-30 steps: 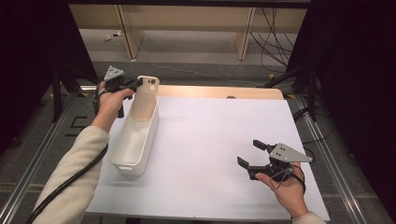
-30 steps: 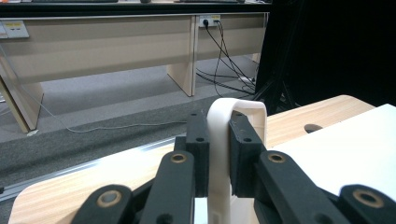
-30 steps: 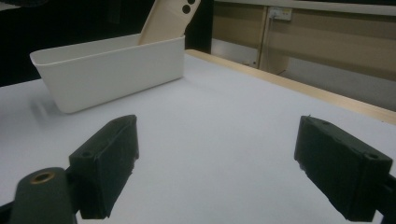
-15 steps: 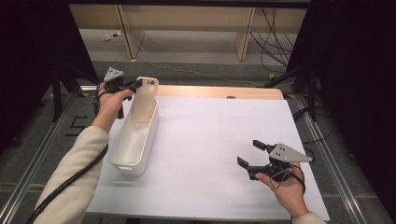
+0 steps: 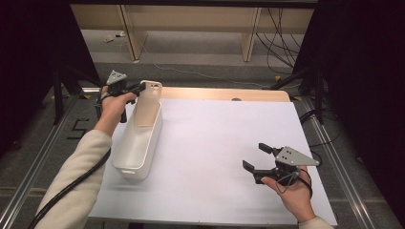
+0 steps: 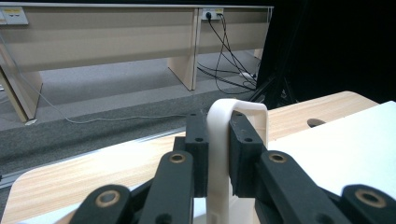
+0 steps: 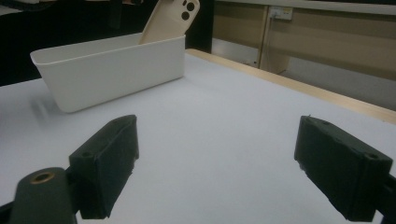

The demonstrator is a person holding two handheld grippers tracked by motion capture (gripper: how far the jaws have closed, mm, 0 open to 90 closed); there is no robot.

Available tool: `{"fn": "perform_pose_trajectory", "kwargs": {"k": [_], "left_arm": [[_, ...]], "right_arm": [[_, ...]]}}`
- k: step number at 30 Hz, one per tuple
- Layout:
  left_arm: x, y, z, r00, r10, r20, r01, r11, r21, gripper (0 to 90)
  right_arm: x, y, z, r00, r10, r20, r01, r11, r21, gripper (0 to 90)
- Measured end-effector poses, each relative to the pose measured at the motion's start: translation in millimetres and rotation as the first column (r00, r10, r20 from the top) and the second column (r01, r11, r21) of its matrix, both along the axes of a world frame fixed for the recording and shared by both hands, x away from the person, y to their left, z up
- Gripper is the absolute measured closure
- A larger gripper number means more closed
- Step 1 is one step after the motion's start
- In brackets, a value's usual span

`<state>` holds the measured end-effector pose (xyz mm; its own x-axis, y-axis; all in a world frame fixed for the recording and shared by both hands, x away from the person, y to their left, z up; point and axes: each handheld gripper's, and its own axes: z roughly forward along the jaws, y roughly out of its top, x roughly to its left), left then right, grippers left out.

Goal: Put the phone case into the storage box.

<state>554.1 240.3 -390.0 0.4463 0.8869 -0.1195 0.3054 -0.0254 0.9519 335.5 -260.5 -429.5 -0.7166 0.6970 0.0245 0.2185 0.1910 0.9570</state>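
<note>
Nothing has shifted in the last second: the left tool stays clamped on the phone case standing in the bin; the right tool waits wide open, empty, above the counter.

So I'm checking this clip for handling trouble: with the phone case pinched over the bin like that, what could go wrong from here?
1. The left gripper pinches only the top edge of the phone case, so the case could pivot or slip.
2. The case leans on the far end of the white bin, which sits at the table's left edge; a push might shove it off.
3. The right gripper rests open, far from the bin, so nothing steadies it.
</note>
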Motion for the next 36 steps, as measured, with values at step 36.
{"fn": "perform_pose_trajectory", "kwargs": {"k": [36], "left_arm": [[-4.0, 3.1, -8.5, 0.9996, 0.004, -0.029, -0.004, 1.0, -0.008, 77.9]], "right_arm": [[0.3, 1.0, -0.6, 1.0, 0.005, 0.003, -0.005, 1.0, -0.008, 15.1]]}}
